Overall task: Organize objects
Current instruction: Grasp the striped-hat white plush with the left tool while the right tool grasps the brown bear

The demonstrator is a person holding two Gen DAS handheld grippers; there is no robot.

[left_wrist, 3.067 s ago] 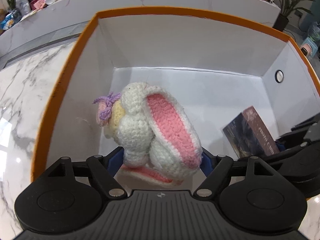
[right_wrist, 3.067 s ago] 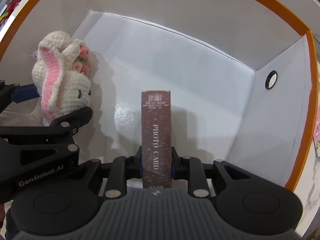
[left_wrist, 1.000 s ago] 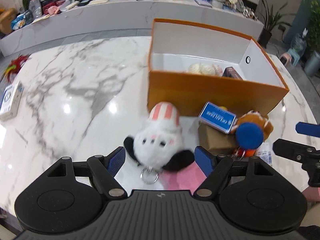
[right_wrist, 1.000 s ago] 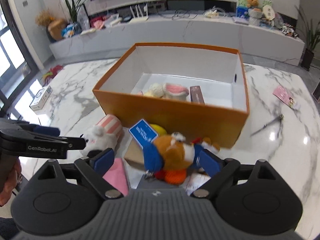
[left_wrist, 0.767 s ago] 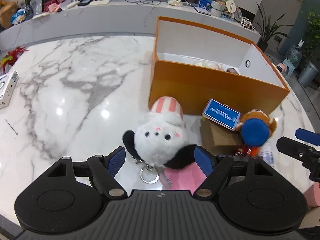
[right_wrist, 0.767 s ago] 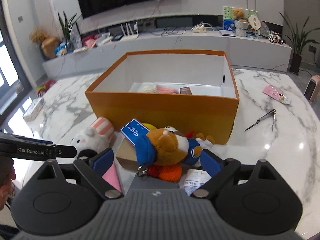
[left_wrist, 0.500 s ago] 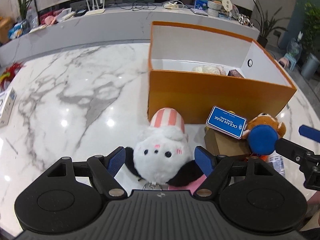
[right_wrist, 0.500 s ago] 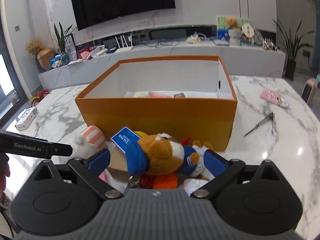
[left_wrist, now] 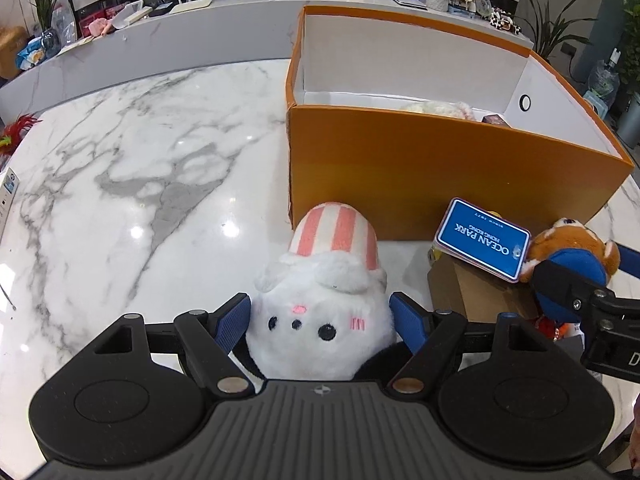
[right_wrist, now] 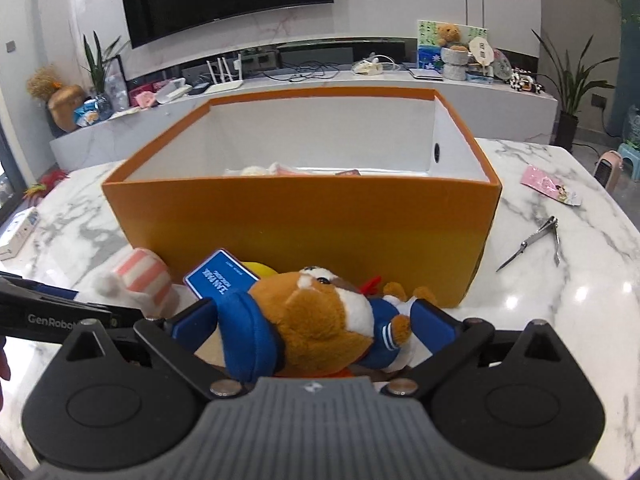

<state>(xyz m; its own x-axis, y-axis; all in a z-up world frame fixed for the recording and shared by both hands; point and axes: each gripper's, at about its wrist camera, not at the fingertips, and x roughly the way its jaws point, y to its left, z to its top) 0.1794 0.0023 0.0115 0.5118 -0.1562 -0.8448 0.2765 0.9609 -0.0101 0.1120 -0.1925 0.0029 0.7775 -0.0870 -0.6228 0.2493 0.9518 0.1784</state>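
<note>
meanwhile both jaws gape: left hand-held gripper (left_wrist: 320, 316) straddles white plush (left_wrist: 320, 320), right hand-held gripper (right_wrist: 316, 320) straddles brown plush (right_wrist: 320, 316).

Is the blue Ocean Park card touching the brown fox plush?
Touching. In the left wrist view the blue card has its right edge pressed into the fur of the brown fox plush, with no gap between them.

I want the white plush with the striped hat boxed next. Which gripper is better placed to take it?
Left. The left gripper already has its open fingers on either side of the white plush, just short of the orange box. The right gripper straddles the brown plush instead.
</note>
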